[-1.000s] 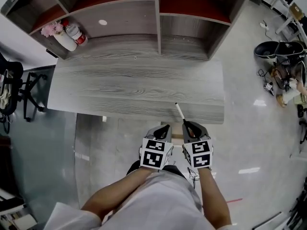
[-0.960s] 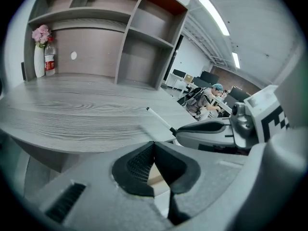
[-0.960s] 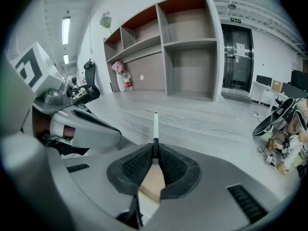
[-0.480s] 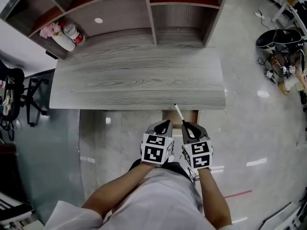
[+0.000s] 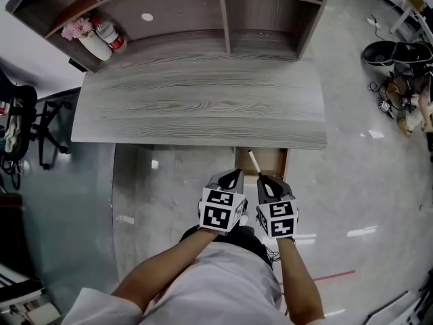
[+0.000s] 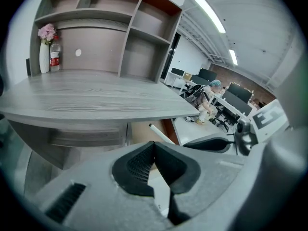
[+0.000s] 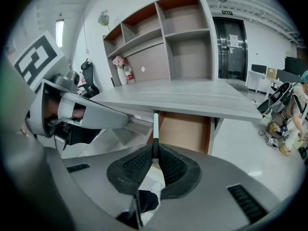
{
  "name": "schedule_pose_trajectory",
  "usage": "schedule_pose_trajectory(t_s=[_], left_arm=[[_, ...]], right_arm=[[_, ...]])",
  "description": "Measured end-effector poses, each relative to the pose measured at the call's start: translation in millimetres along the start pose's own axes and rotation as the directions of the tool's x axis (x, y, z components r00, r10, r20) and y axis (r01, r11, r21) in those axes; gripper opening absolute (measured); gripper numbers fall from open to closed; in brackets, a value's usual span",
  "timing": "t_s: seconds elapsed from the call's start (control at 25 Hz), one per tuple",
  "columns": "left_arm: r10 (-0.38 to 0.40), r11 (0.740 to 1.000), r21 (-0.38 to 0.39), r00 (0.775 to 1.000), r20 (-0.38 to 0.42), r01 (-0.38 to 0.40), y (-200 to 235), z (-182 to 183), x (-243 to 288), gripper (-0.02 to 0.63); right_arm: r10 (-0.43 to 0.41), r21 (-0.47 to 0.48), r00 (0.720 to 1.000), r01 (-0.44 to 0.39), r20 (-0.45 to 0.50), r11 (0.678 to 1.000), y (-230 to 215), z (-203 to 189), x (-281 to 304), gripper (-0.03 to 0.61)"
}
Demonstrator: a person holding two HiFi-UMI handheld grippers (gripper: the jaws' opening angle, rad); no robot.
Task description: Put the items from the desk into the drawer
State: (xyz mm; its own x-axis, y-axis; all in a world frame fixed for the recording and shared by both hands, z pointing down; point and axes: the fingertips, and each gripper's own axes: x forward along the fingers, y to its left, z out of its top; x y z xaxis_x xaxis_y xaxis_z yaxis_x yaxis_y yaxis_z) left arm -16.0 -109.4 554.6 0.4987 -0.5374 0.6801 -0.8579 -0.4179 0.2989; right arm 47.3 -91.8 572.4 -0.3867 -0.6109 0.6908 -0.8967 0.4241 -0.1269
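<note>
The left hand-held gripper (image 5: 232,175) is hovering with its jaws pressed together on nothing, just left of its partner and short of the worktop (image 5: 203,107) edge. Far ahead of it and to its left, a vase of pink flowers (image 5: 95,45) and a small bottle (image 5: 115,40) are standing at the back of the worktop. The right hand-held gripper (image 5: 265,179) is pinching a slim white pen (image 5: 253,160) by its dark lower end, so the white shaft is sticking out ahead of the jaws and leaning slightly left. Ahead of and below that tip, the open drawer (image 5: 272,160) is showing its bare brown floor under the worktop edge. The pen is looking light, stiff and smooth, so it is likely to swivel or slip in an end grip. A hold nearer mid-shaft would be steadier, though this one is probably serving for a short drop.
</note>
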Motion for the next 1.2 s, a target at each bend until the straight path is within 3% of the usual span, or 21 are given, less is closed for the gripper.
schedule_pose_trajectory(t_s=[0.6, 1.2], left_arm=[[0.04, 0.997, -0.065, 0.998, -0.044, -0.043, 23.2, -28.3, 9.1, 0.002], [0.068, 0.994, -0.081, 0.996, -0.06, -0.073, 36.7, -34.6, 4.1, 0.002]], right_arm=[[0.014, 0.04, 0.99, -0.008, -0.137, 0.999, 8.8, -38.2, 68.9, 0.035], [0.026, 0.058, 0.979, -0.015, -0.201, 0.998, 13.0, -47.5, 92.4, 0.037]])
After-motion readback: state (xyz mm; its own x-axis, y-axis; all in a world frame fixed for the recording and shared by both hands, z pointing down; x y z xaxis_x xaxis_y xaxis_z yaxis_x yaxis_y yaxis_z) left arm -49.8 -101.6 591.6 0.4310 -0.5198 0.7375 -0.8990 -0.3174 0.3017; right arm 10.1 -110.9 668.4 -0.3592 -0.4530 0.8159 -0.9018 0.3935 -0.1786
